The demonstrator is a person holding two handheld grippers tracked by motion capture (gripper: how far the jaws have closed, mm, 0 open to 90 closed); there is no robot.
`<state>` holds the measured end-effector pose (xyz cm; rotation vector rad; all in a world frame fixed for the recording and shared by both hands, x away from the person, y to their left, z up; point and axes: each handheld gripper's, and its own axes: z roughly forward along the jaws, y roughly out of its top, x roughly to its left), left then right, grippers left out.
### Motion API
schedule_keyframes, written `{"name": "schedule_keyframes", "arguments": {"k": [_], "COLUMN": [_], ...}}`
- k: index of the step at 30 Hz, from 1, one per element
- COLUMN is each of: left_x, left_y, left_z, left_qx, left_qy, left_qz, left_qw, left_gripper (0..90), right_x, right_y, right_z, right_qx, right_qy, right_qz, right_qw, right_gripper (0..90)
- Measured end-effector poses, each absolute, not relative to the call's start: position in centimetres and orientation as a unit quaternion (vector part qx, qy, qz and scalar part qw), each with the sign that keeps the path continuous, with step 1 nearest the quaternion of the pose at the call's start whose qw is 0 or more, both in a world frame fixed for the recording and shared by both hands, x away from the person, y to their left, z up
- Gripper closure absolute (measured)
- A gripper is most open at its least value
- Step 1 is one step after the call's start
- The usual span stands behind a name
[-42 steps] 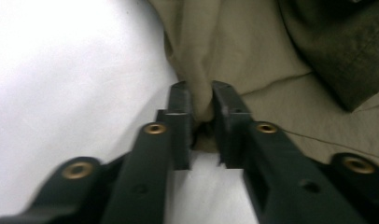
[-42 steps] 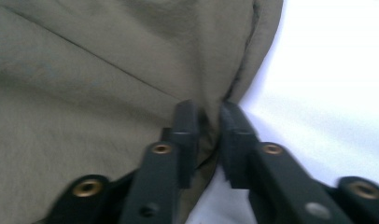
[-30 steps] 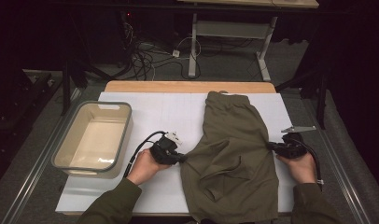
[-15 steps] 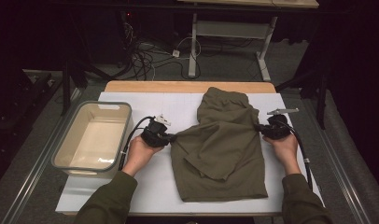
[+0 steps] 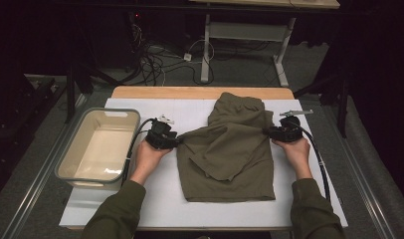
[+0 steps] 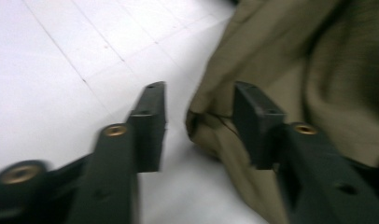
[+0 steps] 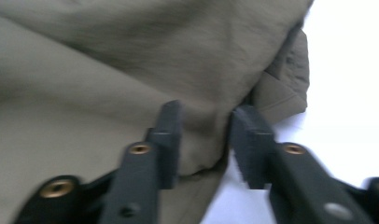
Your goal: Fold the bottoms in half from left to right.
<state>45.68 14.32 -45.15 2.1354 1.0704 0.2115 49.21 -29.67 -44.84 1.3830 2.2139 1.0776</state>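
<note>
We reach forward with both forearms, the left gripper [image 5: 176,140] and right gripper [image 5: 267,131] at opposite edges of the olive shorts [image 5: 230,149] lying mid-table — both jaws just opened, parted, cloth loose between.

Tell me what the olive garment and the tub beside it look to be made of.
Olive garment: woven cloth, probably cotton twill; matte, with soft creases and a stitched hem in the right gripper view. Tub: likely moulded plastic; smooth, slightly glossy beige walls with rounded corners and a grey rim. Neither can be confirmed by look alone.
</note>
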Motion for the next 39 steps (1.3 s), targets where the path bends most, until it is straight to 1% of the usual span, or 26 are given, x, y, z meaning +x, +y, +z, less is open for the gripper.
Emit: {"name": "schedule_keyframes", "arguments": {"k": [1,2,4,5,8,10,12,14,16,19,24,26,28,30,33,35,39], "left_x": [45.3,44.9,44.1,43.7,42.3,41.4,40.8,39.9,39.0,37.6,35.9,35.2,34.6,34.2,33.9,33.9,34.0], "left_y": [14.4,14.4,14.4,14.4,14.5,14.8,14.9,15.0,15.1,15.4,15.7,15.8,15.9,16.0,16.2,16.1,15.9], "left_z": [-44.9,-44.8,-44.4,-44.2,-43.9,-43.7,-43.8,-44.0,-44.2,-44.7,-45.2,-45.4,-45.6,-45.9,-46.3,-46.4,-46.6], "left_qx": [0.830,0.831,0.833,0.833,0.840,0.842,0.839,0.840,0.846,0.847,0.849,0.850,0.852,0.854,0.851,0.852,0.855], "left_qy": [0.414,0.411,0.402,0.399,0.385,0.377,0.373,0.365,0.357,0.345,0.331,0.327,0.321,0.318,0.319,0.318,0.314], "left_qz": [0.084,0.086,0.082,0.079,0.072,0.067,0.057,0.047,0.045,0.038,0.030,0.025,0.020,0.014,0.004,0.004,0.001], "left_qw": [0.364,0.366,0.372,0.374,0.376,0.379,0.391,0.398,0.394,0.402,0.410,0.413,0.414,0.411,0.418,0.415,0.412], "left_gripper": [48.0,45.1,42.6,39.1,34.7,34.3,31.2,31.1,28.7,28.7,28.6,26.0,25.9,22.6,22.5,20.0,20.0], "right_x": [48.8,48.4,47.4,46.9,45.4,44.5,43.7,42.9,42.2,41.1,39.2,38.2,37.4,36.7,36.2,36.1,35.9], "right_y": [-29.6,-29.5,-29.2,-29.0,-28.2,-27.7,-27.2,-26.5,-25.8,-24.6,-22.9,-22.2,-21.6,-20.9,-20.0,-19.5,-18.5], "right_z": [-44.5,-44.1,-43.6,-43.3,-42.7,-42.4,-42.2,-42.4,-42.6,-42.9,-43.1,-43.1,-43.2,-43.3,-43.6,-44.0,-44.7], "right_qx": [0.483,0.478,0.468,0.463,0.437,0.425,0.413,0.402,0.387,0.370,0.340,0.328,0.315,0.303,0.291,0.287,0.273], "right_qy": [0.776,0.780,0.784,0.785,0.795,0.800,0.805,0.812,0.823,0.835,0.846,0.850,0.853,0.857,0.864,0.867,0.877], "right_qz": [0.375,0.374,0.380,0.384,0.393,0.395,0.401,0.400,0.393,0.387,0.398,0.404,0.409,0.411,0.406,0.403,0.393], "right_qw": [0.154,0.150,0.148,0.146,0.153,0.150,0.142,0.137,0.135,0.124,0.098,0.086,0.075,0.067,0.061,0.057,0.050], "right_gripper": [58.8,58.0,54.4,53.3,49.1,48.6,48.3,48.2,48.2,48.7,50.8,51.2,51.3,51.3,51.3,51.9,51.2]}}
